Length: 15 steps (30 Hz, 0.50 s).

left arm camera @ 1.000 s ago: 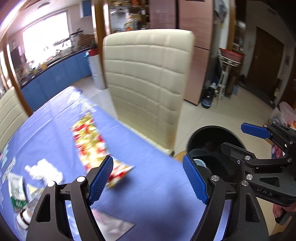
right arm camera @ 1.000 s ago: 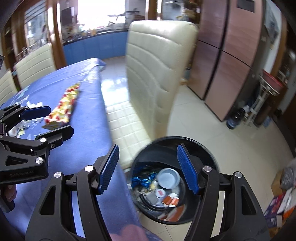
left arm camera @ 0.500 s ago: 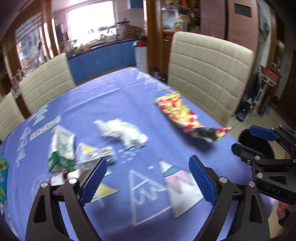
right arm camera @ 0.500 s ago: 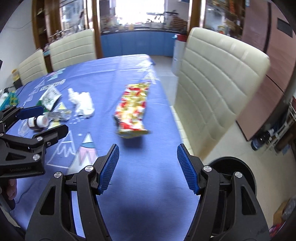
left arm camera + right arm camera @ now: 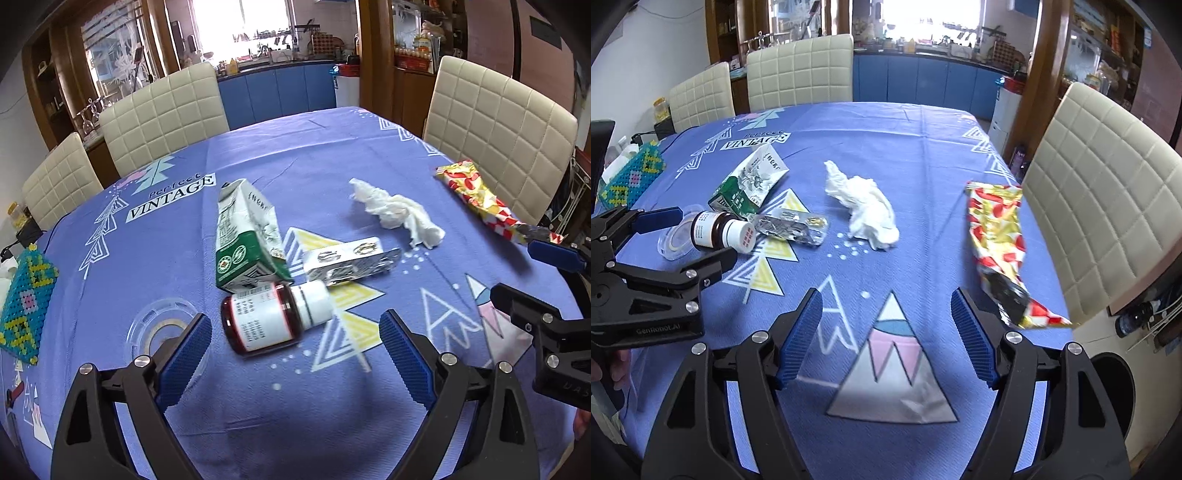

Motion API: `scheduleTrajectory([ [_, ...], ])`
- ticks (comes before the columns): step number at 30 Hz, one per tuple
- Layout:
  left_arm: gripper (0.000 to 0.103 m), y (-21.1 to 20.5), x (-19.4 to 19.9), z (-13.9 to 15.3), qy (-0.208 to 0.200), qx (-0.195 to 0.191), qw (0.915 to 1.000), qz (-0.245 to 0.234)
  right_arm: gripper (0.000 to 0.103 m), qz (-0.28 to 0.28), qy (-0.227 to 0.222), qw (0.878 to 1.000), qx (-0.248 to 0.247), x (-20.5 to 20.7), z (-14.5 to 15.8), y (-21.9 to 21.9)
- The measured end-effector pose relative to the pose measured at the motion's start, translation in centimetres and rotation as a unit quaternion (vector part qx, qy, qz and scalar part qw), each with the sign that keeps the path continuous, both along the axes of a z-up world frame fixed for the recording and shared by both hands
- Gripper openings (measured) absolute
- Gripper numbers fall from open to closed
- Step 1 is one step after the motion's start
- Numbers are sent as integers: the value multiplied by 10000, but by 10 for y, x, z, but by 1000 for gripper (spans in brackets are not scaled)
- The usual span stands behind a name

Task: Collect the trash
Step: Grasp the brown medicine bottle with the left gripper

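Note:
Trash lies on the blue tablecloth (image 5: 295, 155). A brown pill bottle (image 5: 271, 317) with a white cap lies on its side just ahead of my open, empty left gripper (image 5: 295, 350). Behind it lie a flattened green-and-white carton (image 5: 243, 236), a silver blister pack (image 5: 351, 260), a crumpled white tissue (image 5: 397, 212) and a red-and-yellow snack wrapper (image 5: 480, 195). A clear plastic lid (image 5: 159, 328) lies by my left finger. My right gripper (image 5: 886, 339) is open and empty above the cloth, the wrapper (image 5: 997, 236) to its right, the tissue (image 5: 864, 206) ahead. The bin (image 5: 1115, 391) shows at the lower right.
Cream padded chairs (image 5: 162, 110) stand around the table, one (image 5: 1108, 192) close on the right by the wrapper. A beaded teal tissue box (image 5: 26, 299) sits at the table's left edge. The left gripper (image 5: 657, 266) shows at the left of the right wrist view.
Both grippers have swung from the black bin and chair back over the table. The left one has moved in close to the pill bottle. Both stay open and empty.

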<state>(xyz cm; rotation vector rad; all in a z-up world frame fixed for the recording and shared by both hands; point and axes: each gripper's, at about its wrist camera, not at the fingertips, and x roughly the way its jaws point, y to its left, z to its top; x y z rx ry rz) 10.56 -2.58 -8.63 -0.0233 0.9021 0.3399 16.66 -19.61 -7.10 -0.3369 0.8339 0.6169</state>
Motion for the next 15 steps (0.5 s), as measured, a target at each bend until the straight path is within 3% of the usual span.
scheduleTrajectory([
  [13, 90, 27, 19, -21, 102, -151, 9998, -59, 74, 116, 141, 9998, -100, 22, -12, 38],
  [15, 83, 27, 17, -20, 61, -161, 9998, -136, 74, 175, 120, 9997, -105, 23, -12, 44],
])
